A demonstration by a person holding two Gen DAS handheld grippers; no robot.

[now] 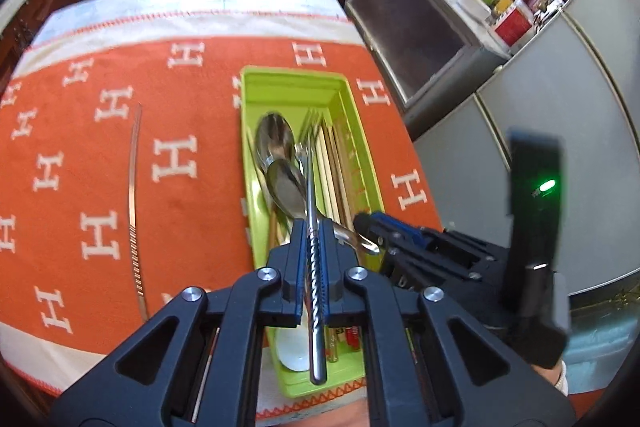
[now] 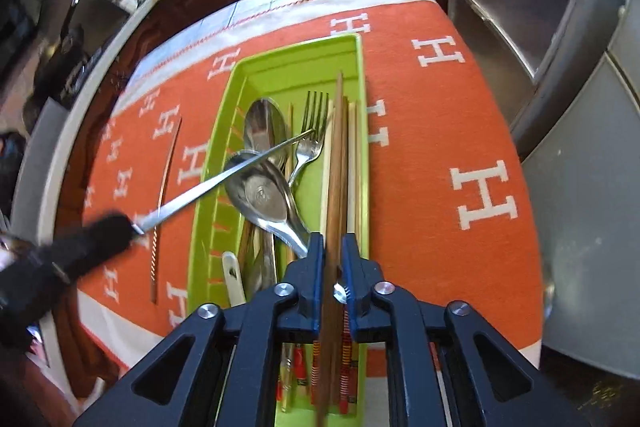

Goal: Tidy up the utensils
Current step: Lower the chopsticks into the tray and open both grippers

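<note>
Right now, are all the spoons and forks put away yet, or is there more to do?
Almost done. The spoons, a fork and wooden chopsticks already lie in the green tray. The left gripper is shut on a metal chopstick over the tray. The right gripper has a brown chopstick between its open jaws. One more metal chopstick waits on the orange cloth.

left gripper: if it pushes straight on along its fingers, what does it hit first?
Likely the spoons in the green tray. The left gripper is shut on a metal chopstick whose tip leads, over the spoon bowls beside the fork. Depth is unclear; the tip may already be close.
</note>
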